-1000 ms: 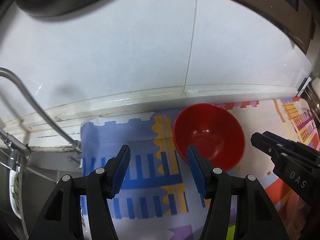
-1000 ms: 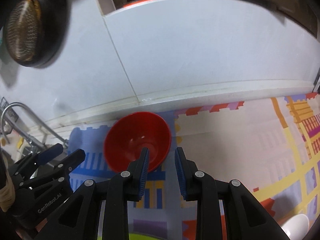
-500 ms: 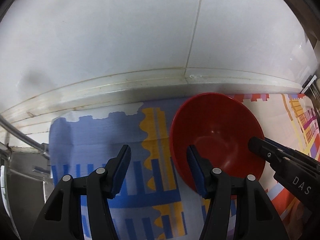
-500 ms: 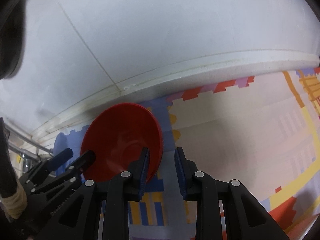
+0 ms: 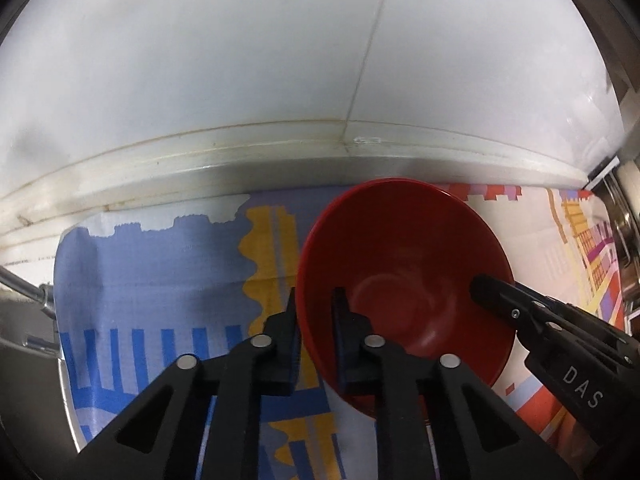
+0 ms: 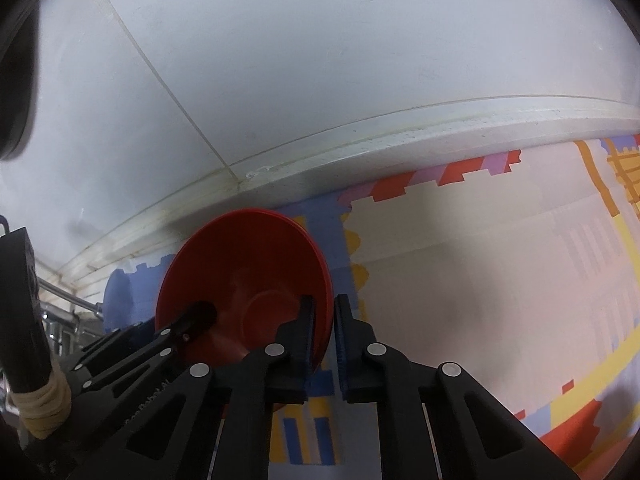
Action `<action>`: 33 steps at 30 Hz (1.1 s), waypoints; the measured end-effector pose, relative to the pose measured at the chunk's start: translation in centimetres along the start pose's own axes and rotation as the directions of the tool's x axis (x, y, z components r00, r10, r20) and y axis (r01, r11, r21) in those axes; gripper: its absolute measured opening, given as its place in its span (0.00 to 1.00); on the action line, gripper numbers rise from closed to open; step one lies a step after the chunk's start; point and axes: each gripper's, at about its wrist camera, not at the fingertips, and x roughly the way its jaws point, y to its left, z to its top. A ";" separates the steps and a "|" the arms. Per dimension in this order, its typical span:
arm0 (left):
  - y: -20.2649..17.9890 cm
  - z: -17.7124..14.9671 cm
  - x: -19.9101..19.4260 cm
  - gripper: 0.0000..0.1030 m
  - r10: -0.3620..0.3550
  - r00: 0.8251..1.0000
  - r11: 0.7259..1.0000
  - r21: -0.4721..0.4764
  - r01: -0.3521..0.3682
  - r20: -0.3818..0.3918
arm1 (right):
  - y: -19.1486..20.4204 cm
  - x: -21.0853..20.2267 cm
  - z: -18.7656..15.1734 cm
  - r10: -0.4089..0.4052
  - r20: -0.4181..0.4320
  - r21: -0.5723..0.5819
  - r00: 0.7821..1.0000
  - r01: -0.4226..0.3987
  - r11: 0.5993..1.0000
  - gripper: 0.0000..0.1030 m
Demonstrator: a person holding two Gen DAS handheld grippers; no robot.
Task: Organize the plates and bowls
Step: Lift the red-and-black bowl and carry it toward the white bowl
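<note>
Between both grippers sits the red bowl (image 5: 404, 280), left gripper (image 5: 316, 304) clamped on its left rim, right gripper (image 6: 322, 312) pinching the opposite rim, so neither's nearer.

Left gripper (image 5: 315, 312) black angular plastic, blue ribbed pads, silver round screws, right gripper (image 6: 321, 320) alike, white "DAS" lettering

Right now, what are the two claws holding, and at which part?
Both hold the red bowl by its rim: the left claw on its left edge, the right claw on the opposite edge.
</note>
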 end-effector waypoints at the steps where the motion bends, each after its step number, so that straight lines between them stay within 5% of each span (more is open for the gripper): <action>1: -0.2 0.1 0.1 0.14 0.008 1.000 1.000 0.003 -0.008 0.002 | 0.1 0.0 0.0 0.000 -0.002 -0.001 1.000 0.000 1.000 0.10; 13: -1.0 -0.6 -2.1 0.13 0.000 1.000 1.000 -0.004 0.000 0.028 | 0.4 -1.2 -0.4 -0.005 0.008 0.007 1.000 0.005 1.000 0.10; 33: -7.4 -5.8 -12.3 0.14 -0.084 0.990 0.994 0.082 0.075 0.111 | -1.9 -12.8 -4.7 -0.052 0.086 -0.036 0.995 0.055 0.998 0.10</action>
